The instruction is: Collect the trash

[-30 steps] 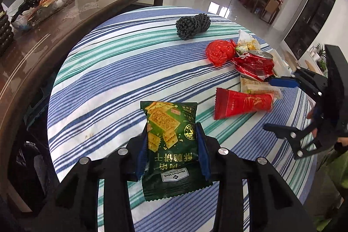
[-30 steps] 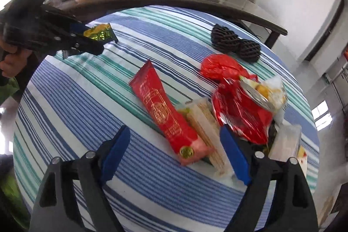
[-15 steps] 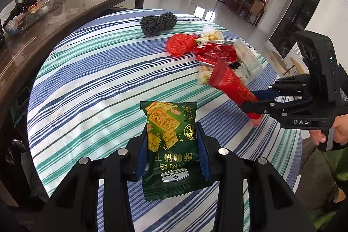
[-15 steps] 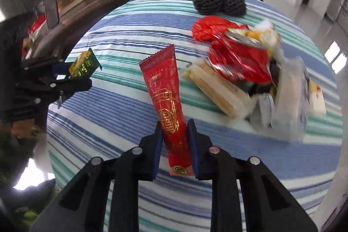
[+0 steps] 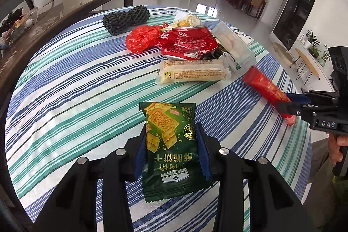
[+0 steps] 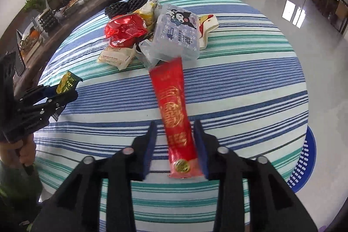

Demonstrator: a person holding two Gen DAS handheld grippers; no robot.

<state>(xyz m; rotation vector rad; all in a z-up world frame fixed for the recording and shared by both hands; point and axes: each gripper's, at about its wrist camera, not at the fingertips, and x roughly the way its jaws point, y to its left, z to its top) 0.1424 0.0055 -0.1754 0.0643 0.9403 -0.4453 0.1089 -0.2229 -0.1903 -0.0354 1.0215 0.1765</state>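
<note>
A round bench (image 5: 71, 88) under a blue, green and white striped cloth fills both views. Near its far side lies a heap of trash: a pale tissue pack (image 6: 177, 34) printed with a cartoon figure, a crumpled red Coke wrapper (image 5: 188, 44), a red plastic bag (image 5: 141, 38), a black foam net (image 5: 126, 19) and a long cream biscuit pack (image 5: 192, 73) at the heap's near edge. A blue plastic basket (image 6: 304, 161) shows beyond the bench rim at the right.

The left tool (image 5: 170, 152) pinches a green cracker packet (image 5: 170, 149) between its blue pads, held upright above the cloth, near the bench's front edge. Its jaws have just been opening a little, the packet between them.

The right tool (image 6: 175, 148) has a long red wrapper (image 6: 175, 114) between its pads, touching the right pad with a clear gap at the left one; its jaws have just been opening. The wrapper's far end points to the tissue pack.
</note>
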